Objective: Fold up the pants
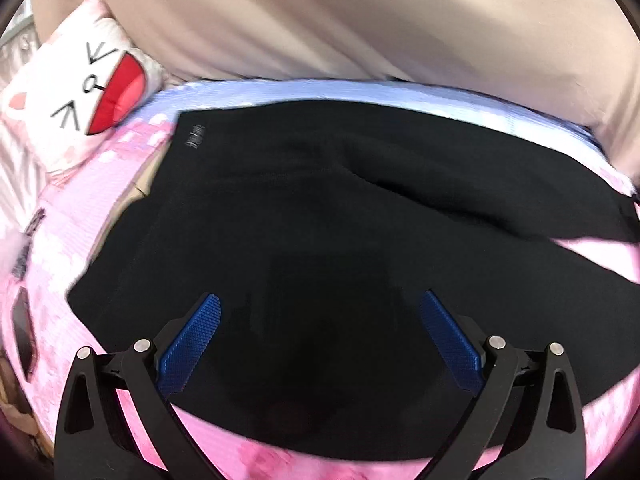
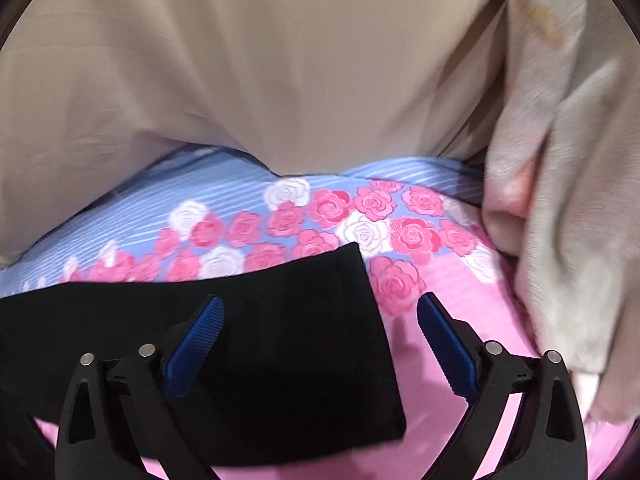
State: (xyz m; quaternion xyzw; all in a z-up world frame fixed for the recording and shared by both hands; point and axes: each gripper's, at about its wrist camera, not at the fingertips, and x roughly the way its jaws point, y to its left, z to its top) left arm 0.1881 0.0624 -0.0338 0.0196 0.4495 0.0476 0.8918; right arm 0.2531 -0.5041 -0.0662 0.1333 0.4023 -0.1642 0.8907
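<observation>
Black pants lie spread flat on a pink bedspread, with a small label near the far left corner. My left gripper hangs open over the near middle of the pants, holding nothing. In the right wrist view, the pants' end lies flat with a straight right edge. My right gripper is open above that end, its left finger over the cloth and its right finger over the bare pink bedspread.
A white cat-face pillow lies at the far left. A beige curtain hangs behind the bed. The bedspread's far part is blue-striped with pink and white roses. A pale fluffy blanket is heaped at the right.
</observation>
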